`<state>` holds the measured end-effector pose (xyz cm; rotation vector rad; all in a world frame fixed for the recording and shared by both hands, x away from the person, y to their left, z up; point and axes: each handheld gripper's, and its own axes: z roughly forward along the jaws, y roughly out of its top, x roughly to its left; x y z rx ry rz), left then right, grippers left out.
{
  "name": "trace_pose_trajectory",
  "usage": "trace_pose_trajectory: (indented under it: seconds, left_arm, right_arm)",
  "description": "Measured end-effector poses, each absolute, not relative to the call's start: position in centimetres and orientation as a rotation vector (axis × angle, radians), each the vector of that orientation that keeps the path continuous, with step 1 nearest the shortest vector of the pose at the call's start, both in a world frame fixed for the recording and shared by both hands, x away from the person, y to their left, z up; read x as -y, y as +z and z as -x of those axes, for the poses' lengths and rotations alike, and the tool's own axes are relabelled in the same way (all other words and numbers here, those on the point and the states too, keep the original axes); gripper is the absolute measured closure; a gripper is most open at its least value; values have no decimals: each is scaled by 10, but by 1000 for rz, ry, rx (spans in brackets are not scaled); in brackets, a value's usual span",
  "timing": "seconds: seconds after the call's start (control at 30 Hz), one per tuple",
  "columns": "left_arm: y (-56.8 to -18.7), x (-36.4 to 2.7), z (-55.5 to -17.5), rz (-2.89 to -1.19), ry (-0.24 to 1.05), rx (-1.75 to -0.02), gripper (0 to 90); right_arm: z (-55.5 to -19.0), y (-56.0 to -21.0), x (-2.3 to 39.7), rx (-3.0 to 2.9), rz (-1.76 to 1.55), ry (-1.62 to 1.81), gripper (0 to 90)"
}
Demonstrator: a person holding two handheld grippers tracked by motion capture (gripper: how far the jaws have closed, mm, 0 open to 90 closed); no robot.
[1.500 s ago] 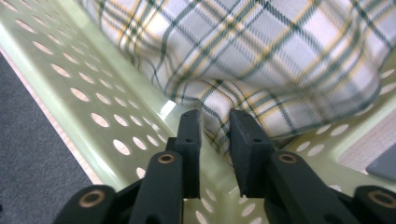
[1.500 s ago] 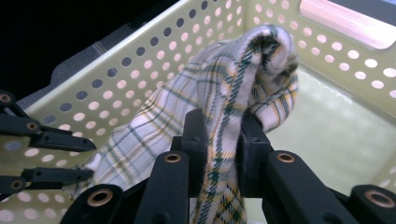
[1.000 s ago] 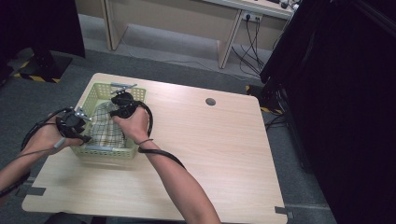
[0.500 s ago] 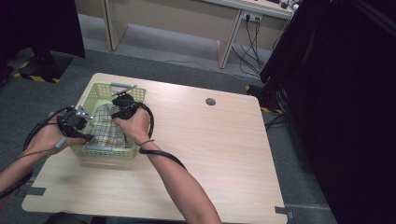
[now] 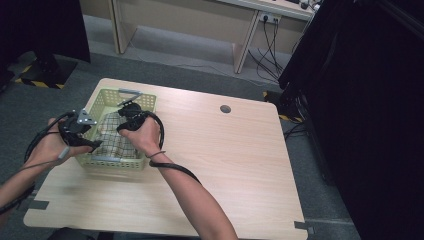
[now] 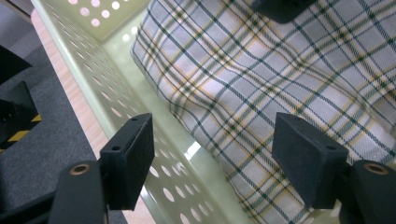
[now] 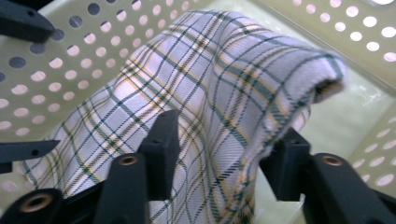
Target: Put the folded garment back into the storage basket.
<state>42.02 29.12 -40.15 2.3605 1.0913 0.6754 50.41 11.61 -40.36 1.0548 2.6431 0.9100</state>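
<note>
Checked cloth (image 7: 205, 102), folded and humped, is lying in the pale green perforated basket (image 5: 102, 102) at the near left of a wooden table (image 5: 240, 160), as a person is working two hand-held grippers over it.

Nearest the camera, the right gripper (image 7: 224, 154) is standing with its jaws partly spread around a raised fold of the cloth; they have just been opening, and the fold is sitting loose between them rather than pinched. The left gripper (image 6: 224, 144) is hovering just above the cloth's edge by the basket wall, its jaws spread wide and holding nothing; they too have just been opening.

Both grips letting go together suggests the cloth is being released into the basket, so the placing appears all but finished, with lifting the grippers clear likely the remaining step.

Against the high view of a second ago, both hands are sitting at much the same spots over the basket, and basket and cloth are lying where they were; only the jaws have changed.

Farther off, the table's far half is lying bare apart from a round cable hole (image 5: 225, 108), with desk legs and trailing cables (image 5: 267, 45) beyond on grey carpet.
</note>
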Motion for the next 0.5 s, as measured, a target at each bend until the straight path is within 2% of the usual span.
trace_pose_trajectory:
  seconds: [0.13, 0.17, 0.27, 0.5]
  left_arm:
    - [-400, -292, -419, -2337, 693, -1093, 271]
    - [-399, -293, -419, -2331, 696, -1092, 269]
    - [-397, -294, -419, -2305, 723, -1078, 264]
    - [-398, -293, -419, -2285, 742, -1085, 227]
  right_arm:
    - [-503, -403, -116, -2639, -1058, 905, 422]
    - [-504, -401, -116, -2634, -1062, 890, 357]
    - [-506, -398, -116, -2627, -1093, 862, 285]
    - [-511, -390, -107, -2597, -1124, 902, 273]
